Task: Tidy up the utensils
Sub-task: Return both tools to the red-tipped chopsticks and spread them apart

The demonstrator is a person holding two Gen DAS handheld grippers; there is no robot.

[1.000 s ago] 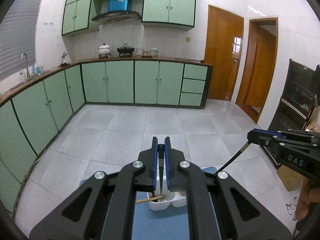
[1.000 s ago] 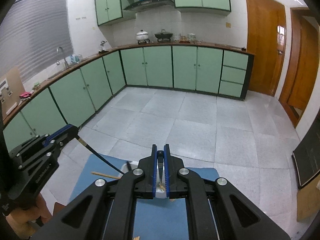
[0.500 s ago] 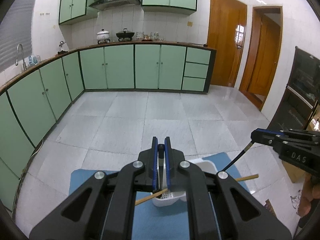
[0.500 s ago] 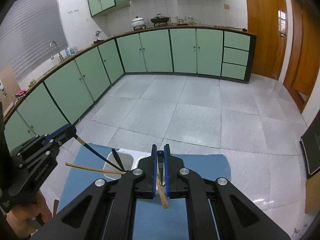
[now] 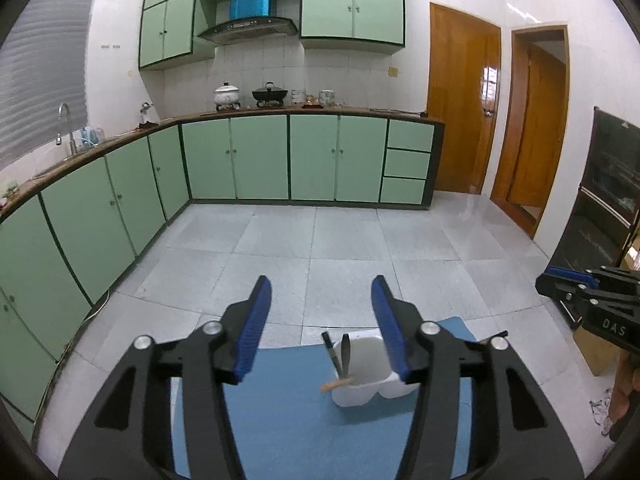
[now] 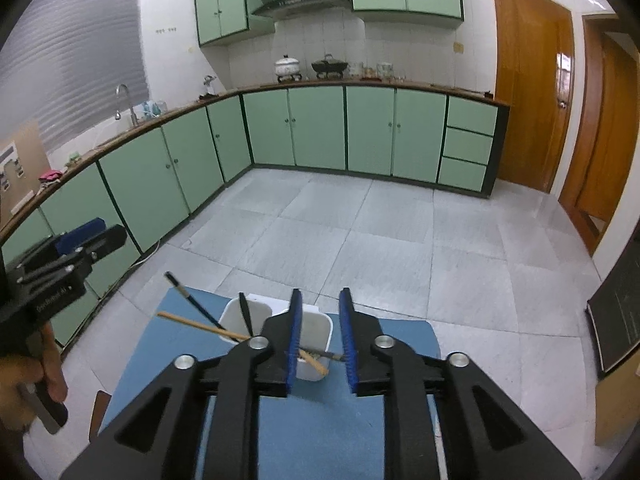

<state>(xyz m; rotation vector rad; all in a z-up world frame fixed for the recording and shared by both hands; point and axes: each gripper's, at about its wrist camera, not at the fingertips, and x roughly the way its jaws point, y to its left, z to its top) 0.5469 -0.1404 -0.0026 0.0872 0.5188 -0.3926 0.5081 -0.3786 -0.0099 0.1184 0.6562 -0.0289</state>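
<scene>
Left gripper (image 5: pixel 320 312): your jaws have just been opening and now stand wide apart with nothing between the blue pads; you hover it above the near side of the white holder.
Right gripper (image 6: pixel 320 328): your jaws have just been opening too, to a narrower gap; a thin dark handle lies across that gap, but you cannot tell whether the pads press on it.
White holder (image 5: pixel 362 376): it stands upright on the blue mat (image 5: pixel 280 412), with two compartments side by side.
Black chopstick (image 6: pixel 192 300): it leans out of the left compartment, its upper end pointing up and to the left in your right wrist view.
Dark spoon (image 5: pixel 345 354): it stands in that same compartment, bowl upward.
Wooden chopstick (image 6: pixel 196 325): it lies tilted across the holder's rim, one end sticking out to the left, the other running behind your right gripper's left finger.
Your hand (image 6: pixel 24 376): it grips the left tool's handle at the left edge of your right wrist view.
</scene>
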